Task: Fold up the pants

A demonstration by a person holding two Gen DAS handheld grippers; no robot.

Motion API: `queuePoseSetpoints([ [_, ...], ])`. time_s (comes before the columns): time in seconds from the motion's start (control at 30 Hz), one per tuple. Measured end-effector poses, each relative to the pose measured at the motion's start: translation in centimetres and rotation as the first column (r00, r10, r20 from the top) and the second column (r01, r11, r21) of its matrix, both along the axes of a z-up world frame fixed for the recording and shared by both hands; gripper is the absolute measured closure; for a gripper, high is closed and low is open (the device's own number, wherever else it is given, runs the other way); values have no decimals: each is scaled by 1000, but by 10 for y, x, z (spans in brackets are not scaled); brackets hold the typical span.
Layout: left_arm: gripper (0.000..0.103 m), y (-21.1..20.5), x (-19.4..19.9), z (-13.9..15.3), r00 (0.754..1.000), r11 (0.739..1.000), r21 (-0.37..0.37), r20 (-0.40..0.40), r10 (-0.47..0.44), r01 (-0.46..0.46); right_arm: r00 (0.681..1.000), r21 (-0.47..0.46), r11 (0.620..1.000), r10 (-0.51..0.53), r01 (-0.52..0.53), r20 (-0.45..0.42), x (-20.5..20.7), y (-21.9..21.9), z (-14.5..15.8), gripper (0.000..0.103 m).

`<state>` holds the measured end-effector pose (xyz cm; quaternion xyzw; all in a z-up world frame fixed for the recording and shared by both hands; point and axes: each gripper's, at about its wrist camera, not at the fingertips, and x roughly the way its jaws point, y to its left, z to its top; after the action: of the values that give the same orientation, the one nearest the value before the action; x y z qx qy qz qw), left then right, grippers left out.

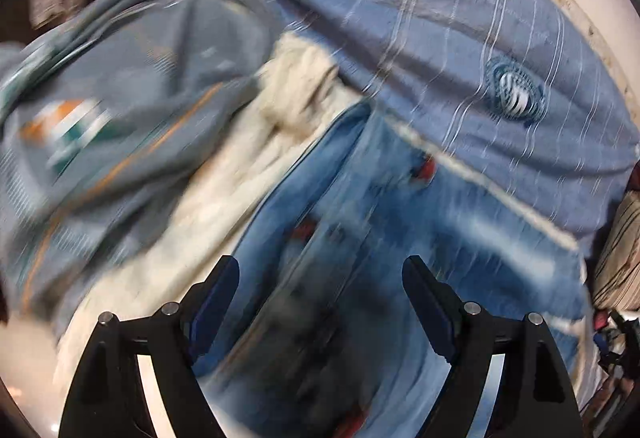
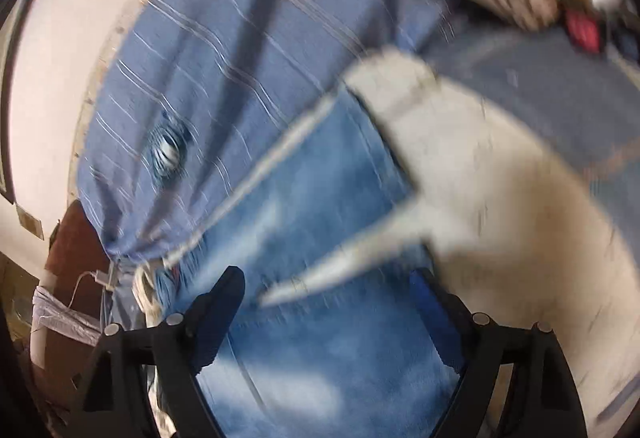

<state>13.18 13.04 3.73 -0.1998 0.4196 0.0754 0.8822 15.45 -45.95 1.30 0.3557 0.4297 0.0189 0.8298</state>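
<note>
**Both claws wide over the jeans**

We hover the left gripper (image 1: 320, 302) and right gripper (image 2: 328, 302) with jaws wide and empty above the jeans (image 1: 400, 218), which lie near us on the blue bedsheet (image 1: 460, 38) (pictures blurred), probably to pick fresh grip points.

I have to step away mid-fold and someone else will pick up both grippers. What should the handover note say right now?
Left gripper: open, nothing between the fingers, above the blue denim pants.
Right gripper: open, empty, also over the denim.
The pants lie on a blue striped cloth, with a cream fabric piece against one edge and a grey garment with an orange and teal logo beside it.
Done: the blurred frames do not show how far folding has got.
Left: regrasp the pants and fold them.
</note>
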Motion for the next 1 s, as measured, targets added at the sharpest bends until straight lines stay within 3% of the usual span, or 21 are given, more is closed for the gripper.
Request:
queuePoseSetpoints([
  [0.13, 19, -9, 83, -4, 996, 996, -6, 10, -94, 94, 1000, -71, 997, 25, -25, 7, 53, -12, 0, 16],
  [0.23, 21, -12, 124, -11, 996, 996, 17, 1, -91, 91, 999, -92, 995, 47, -47, -5, 94, -30, -12, 19],
  [0.4, 21, -16, 181, -33, 994, 995, -26, -63, -94, 92, 994, -187, 978, 86, -98, -69, 166, -30, -24, 32],
  [0.47, 22, -13, 200, -45, 992, 996, -52, -98, -79, 74, 990, -223, 967, 99, -120, -101, 187, -24, -34, 43],
  [0.5, 28, -11, 204, -50, 991, 996, -67, -111, -73, 66, 988, -245, 961, 103, -128, -114, 193, -20, -38, 47],
  [0.53, 47, -10, 212, -56, 988, 996, -77, -139, -65, 54, 984, -285, 948, 102, -141, -147, 200, -16, -44, 59],
  [0.57, 60, -8, 219, -64, 981, 995, -89, -183, -59, 43, 979, -306, 940, 101, -153, -177, 204, -13, -48, 72],
  [0.63, 75, -5, 228, -75, 970, 993, -115, -237, -56, 29, 973, -345, 924, 98, -167, -210, 207, -10, -54, 82],
  [0.7, 89, -5, 231, -78, 965, 992, -128, -256, -51, 19, 975, -335, 929, 91, -157, -204, 205, -11, -51, 83],
  [0.87, 91, -18, 204, -36, 992, 993, -87, -94, -87, 78, 988, -336, 933, 92, -129, -124, 193, -10, -18, 83],
  [1.0, 91, -25, 158, 6, 989, 986, -77, 27, -146, 148, 994, -316, 943, 103, -107, -31, 170, -5, 20, 83],
])
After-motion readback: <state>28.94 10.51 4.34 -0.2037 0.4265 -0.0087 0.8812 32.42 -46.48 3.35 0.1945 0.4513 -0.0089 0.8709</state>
